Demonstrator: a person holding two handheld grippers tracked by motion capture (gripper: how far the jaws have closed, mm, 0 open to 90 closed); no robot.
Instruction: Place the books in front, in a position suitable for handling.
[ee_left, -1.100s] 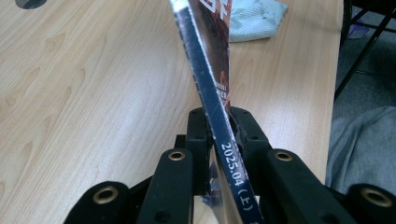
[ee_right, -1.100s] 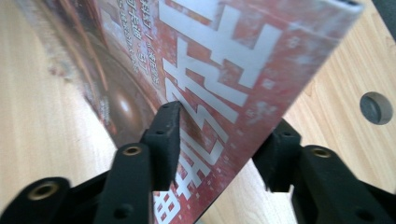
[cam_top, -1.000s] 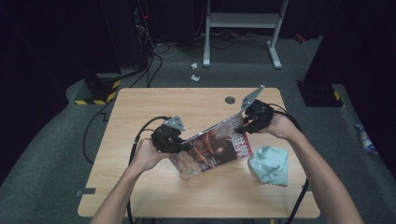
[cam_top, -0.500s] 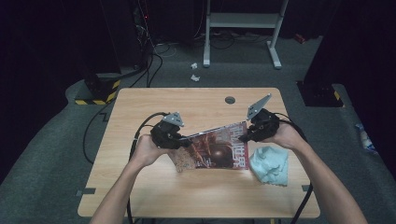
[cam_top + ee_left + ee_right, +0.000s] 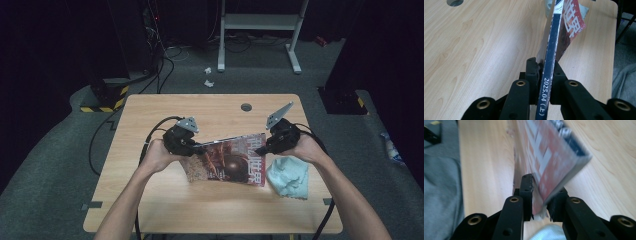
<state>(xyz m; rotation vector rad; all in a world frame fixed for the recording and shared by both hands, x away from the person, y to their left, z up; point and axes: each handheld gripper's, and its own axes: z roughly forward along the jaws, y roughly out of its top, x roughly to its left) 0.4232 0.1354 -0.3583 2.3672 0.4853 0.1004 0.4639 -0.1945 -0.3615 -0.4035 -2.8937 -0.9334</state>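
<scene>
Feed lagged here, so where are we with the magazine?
Done: both grippers are clamped on the magazine, the left gripper on its spine end, the right gripper on the far corner. In hand: it is held tilted, front edge low near the table, beside the cloth. Left: setting it down and letting go; where it should go I cannot tell.

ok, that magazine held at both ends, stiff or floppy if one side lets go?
Probably floppy: the magazine is thin and glossy, held off the table by the left gripper on its spine and the right gripper on the opposite edge. Likely light, and the glossy cover might slip.
</scene>
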